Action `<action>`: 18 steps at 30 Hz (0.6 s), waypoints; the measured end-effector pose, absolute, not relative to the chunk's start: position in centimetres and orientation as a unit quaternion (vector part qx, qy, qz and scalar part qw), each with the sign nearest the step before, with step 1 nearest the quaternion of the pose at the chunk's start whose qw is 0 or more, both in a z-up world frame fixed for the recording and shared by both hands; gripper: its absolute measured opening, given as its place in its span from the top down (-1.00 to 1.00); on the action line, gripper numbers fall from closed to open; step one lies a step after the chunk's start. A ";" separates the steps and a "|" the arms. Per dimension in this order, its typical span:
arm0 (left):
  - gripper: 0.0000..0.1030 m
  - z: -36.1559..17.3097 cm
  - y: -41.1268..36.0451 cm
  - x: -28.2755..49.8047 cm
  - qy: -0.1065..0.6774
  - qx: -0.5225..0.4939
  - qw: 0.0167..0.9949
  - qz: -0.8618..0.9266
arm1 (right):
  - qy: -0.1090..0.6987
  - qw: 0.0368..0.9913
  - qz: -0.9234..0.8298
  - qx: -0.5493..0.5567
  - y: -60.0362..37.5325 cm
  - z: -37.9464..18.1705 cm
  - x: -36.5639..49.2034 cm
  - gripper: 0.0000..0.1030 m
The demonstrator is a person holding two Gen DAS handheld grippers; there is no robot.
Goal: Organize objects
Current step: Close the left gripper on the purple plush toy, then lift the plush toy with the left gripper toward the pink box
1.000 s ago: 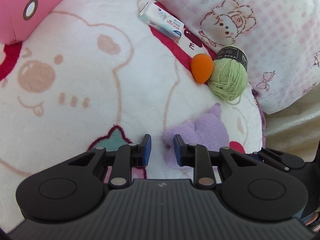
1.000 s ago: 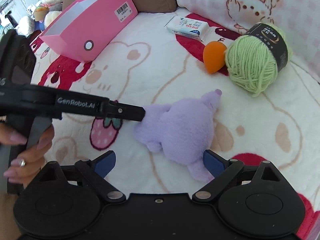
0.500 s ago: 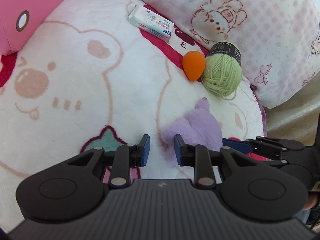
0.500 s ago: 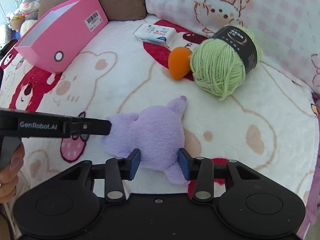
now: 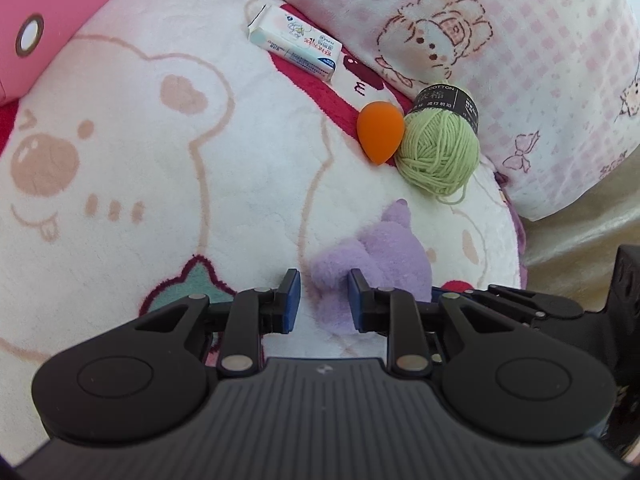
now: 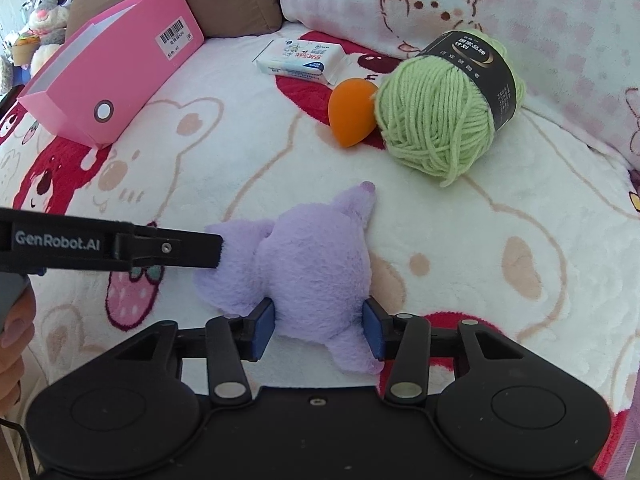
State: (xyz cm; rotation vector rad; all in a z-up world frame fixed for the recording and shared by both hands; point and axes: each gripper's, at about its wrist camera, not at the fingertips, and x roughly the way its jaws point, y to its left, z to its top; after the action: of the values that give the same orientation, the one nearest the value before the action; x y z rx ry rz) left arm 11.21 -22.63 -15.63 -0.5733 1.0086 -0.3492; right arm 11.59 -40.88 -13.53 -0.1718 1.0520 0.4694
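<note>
A purple plush toy [image 6: 316, 264] lies on the bear-print blanket [image 6: 240, 160]. My right gripper [image 6: 319, 326] is shut on its near end, a pad pressed into each side. My left gripper [image 5: 319, 296] sits at the toy's [image 5: 376, 256] other end with a narrow gap between its pads, and the plush's tip lies in that gap; in the right wrist view its finger [image 6: 168, 246] touches the toy. Beyond lie a green yarn ball [image 6: 444, 108], an orange sponge egg [image 6: 350, 114] touching it, and a tissue pack [image 6: 304, 58].
A pink open box [image 6: 116, 80] lies at the back left. Pillows [image 6: 460, 4] line the back and right. Stuffed toys [image 6: 48, 4] sit beyond the box. The bed edge drops off at the right in the left wrist view [image 5: 580, 232].
My right gripper moved in over the plush toy and closed from wide open onto its near end. My left gripper stayed at the toy's other end with the same narrow gap.
</note>
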 end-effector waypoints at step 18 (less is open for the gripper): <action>0.40 -15.7 -23.9 11.4 0.462 -0.260 0.821 -0.211 | 0.494 0.850 0.173 -0.063 -40.0 -13.3 10.1 0.08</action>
State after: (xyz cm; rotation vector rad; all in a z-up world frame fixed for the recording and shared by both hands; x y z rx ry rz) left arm 11.37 -23.88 -15.68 -0.5544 0.9833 -0.4490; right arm 10.12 -39.96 -13.31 -0.1335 1.0407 0.3643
